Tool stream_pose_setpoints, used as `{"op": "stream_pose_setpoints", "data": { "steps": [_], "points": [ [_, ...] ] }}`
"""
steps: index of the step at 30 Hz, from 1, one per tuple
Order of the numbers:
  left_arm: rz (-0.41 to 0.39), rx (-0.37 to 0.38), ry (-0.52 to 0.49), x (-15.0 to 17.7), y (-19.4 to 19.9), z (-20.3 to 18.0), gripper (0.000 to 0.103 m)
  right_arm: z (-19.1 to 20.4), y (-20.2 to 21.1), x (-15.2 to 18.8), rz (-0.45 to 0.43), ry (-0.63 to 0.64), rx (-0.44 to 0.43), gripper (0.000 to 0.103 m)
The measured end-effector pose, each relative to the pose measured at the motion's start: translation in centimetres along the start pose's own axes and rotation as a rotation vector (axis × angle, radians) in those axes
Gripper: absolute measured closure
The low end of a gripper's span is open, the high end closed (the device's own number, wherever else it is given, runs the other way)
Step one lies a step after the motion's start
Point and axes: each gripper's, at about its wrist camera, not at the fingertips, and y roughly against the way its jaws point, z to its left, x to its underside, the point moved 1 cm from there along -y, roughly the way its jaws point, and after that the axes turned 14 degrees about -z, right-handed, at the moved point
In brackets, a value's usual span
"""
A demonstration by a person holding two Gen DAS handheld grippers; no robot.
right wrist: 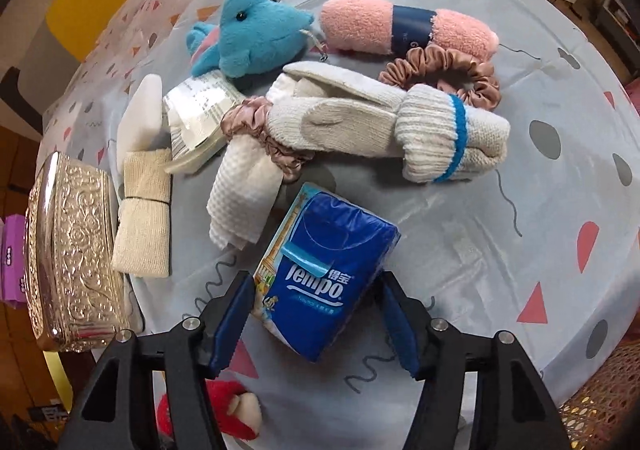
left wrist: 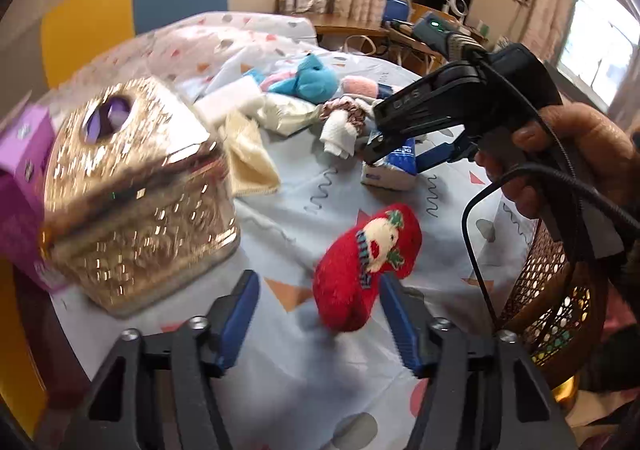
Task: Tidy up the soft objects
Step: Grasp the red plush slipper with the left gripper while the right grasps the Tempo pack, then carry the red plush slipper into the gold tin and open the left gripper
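Observation:
A red plush sock [left wrist: 370, 264] with a snowman face lies on the patterned tablecloth just ahead of my open left gripper [left wrist: 318, 314], nearer its right finger; a part of it shows in the right wrist view [right wrist: 230, 412]. My right gripper [right wrist: 316, 326] is open, its fingers on either side of a blue Tempo tissue pack [right wrist: 326, 278] without closing on it. It also shows in the left wrist view [left wrist: 394, 157]. Beyond lie a blue plush toy [right wrist: 256, 29], a pink sock roll [right wrist: 404, 27], white knit gloves [right wrist: 380, 125], a satin scrunchie [right wrist: 448, 69] and a white waffle cloth [right wrist: 244, 195].
An embossed gold tissue box [left wrist: 136, 185] stands at the table's left, with a purple box [left wrist: 18, 185] behind it. A beige folded cloth [right wrist: 144, 221] and a white sponge [right wrist: 142, 113] lie beside it. A brown woven basket [left wrist: 556, 286] sits at the right edge.

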Motion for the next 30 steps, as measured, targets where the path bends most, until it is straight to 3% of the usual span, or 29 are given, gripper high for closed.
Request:
{"op": "stream_pose_setpoints", "data": {
  "steps": [7, 8, 9, 11, 12, 21, 30],
  "points": [
    [0.04, 0.041, -0.131, -0.9, -3.8, -2.2, 0.037, 0.4, 0.1, -0.6, -0.026, 0.034, 0.018, 0.039],
    [0.063, 0.051, -0.139, -0.8, -4.5, -2.4, 0.046, 0.5, 0.1, -0.6, -0.026, 0.044, 0.018, 0.039],
    [0.085, 0.059, -0.141, -0.6, -5.1, -2.5, 0.068, 1.1, -0.1, -0.3, -0.029, 0.049, 0.02, 0.04],
    [0.101, 0.07, -0.11, -0.3, -5.4, -2.5, 0.076, 1.1, -0.2, -0.4, -0.031, 0.05, 0.022, 0.04],
    [0.095, 0.072, -0.096, -0.2, -5.2, -2.4, 0.084, 1.1, -0.3, -0.5, -0.031, 0.048, 0.021, 0.041],
    [0.022, 0.07, 0.012, -0.8, -1.5, -1.6, 0.089, 2.4, -1.3, -0.6, -0.04, 0.093, 0.005, 0.042],
    [-0.149, 0.052, 0.12, -7.1, 3.7, 0.9, 0.089, 4.0, -1.4, -0.1, -0.068, 0.157, 0.008, 0.043]
  ]
}}
